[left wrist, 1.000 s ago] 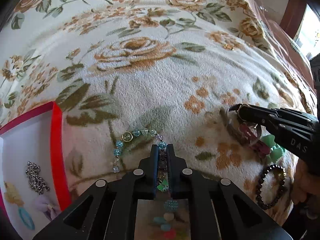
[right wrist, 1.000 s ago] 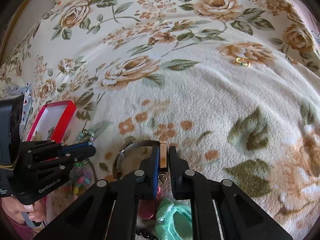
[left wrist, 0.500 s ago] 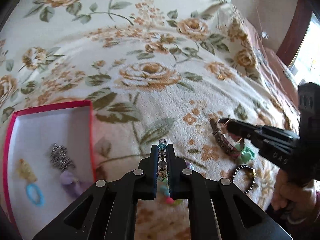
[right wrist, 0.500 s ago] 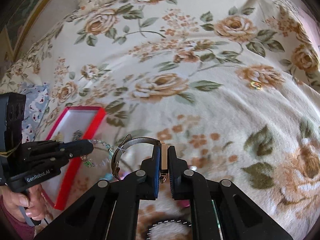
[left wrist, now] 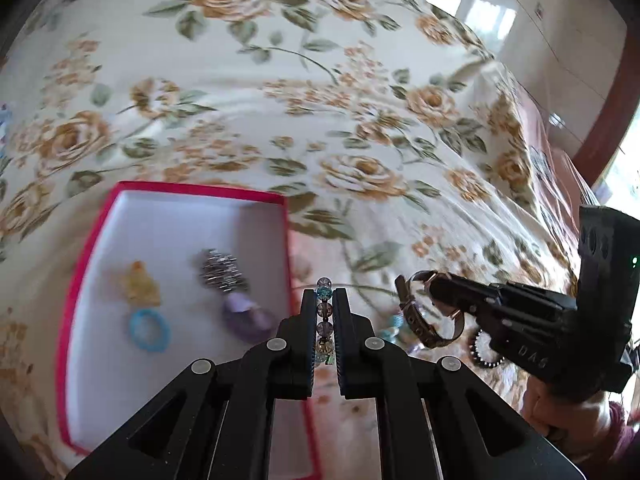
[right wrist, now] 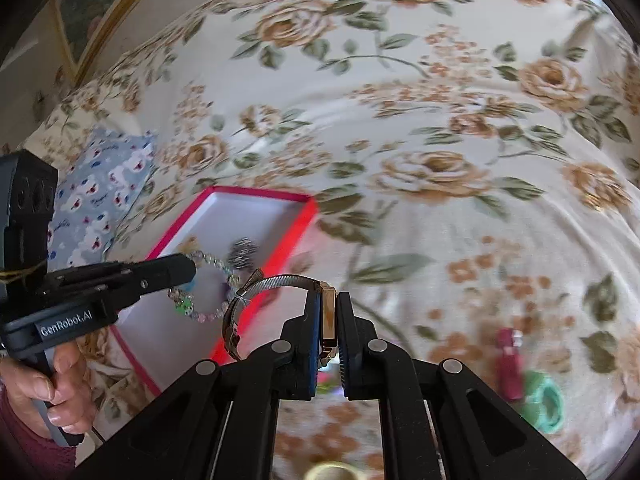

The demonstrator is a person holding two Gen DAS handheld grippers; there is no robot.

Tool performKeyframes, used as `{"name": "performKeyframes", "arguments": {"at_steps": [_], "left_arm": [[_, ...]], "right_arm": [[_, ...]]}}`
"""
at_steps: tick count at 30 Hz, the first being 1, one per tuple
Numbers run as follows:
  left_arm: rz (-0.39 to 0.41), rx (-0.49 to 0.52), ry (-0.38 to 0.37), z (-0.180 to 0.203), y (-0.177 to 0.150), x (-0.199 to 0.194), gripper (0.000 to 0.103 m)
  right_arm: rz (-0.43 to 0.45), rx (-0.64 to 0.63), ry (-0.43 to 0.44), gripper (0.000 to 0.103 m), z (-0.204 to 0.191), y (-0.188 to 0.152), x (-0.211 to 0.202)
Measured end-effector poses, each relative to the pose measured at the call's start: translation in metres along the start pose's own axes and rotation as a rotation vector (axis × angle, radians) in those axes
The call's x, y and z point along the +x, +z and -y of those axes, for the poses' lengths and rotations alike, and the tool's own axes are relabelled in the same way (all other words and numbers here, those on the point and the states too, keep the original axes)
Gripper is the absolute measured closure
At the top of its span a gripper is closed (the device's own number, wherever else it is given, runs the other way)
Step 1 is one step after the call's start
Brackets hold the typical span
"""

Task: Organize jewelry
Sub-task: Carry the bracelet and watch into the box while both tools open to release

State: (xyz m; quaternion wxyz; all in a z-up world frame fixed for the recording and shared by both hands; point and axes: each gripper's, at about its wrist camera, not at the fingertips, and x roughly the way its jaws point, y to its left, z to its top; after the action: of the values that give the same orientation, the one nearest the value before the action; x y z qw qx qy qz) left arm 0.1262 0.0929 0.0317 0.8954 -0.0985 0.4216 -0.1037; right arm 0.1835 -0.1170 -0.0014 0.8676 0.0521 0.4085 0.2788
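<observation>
My left gripper is shut on a bracelet of clear and blue beads, lifted off the bed; from the right wrist view the bracelet hangs as a loop from the left gripper over the red box's near edge. My right gripper is shut on a wristwatch with a metal mesh band arching left; the watch also shows in the right gripper. The red box with a white floor holds a silver chain, a purple piece, a blue ring and a yellow piece.
A floral blanket covers the bed. A magenta clip and a mint-green hair tie lie at the right, a dark bead bracelet under the right gripper. A blue flowered cushion sits left of the box. A hand holds each gripper.
Both grippers rose off the blanket with their pieces and moved left toward the red box, which now fills more of each view. The bead bracelet now hangs free.
</observation>
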Motion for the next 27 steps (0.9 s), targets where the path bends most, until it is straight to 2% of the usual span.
{"name": "performKeyframes", "arguments": {"at_steps": [4, 12, 20, 27], "left_arm": [[0.012, -0.034, 0.04, -0.019, -0.008, -0.018, 0.096], [0.025, -0.096, 0.074, -0.049, -0.023, -0.042, 0.096], [0.017, -0.142, 0.094, -0.076, -0.022, -0.03, 0.096], [-0.01, -0.186, 0.111, -0.103, -0.021, -0.008, 0.096]], "right_arm": [[-0.011, -0.037, 0.037, 0.096, -0.025, 0.001, 0.01], [-0.037, -0.098, 0.079, 0.096, -0.066, 0.003, 0.033], [-0.078, -0.163, 0.085, 0.096, -0.096, 0.001, 0.061], [-0.094, -0.221, 0.034, 0.096, -0.106, -0.001, 0.086]]}}
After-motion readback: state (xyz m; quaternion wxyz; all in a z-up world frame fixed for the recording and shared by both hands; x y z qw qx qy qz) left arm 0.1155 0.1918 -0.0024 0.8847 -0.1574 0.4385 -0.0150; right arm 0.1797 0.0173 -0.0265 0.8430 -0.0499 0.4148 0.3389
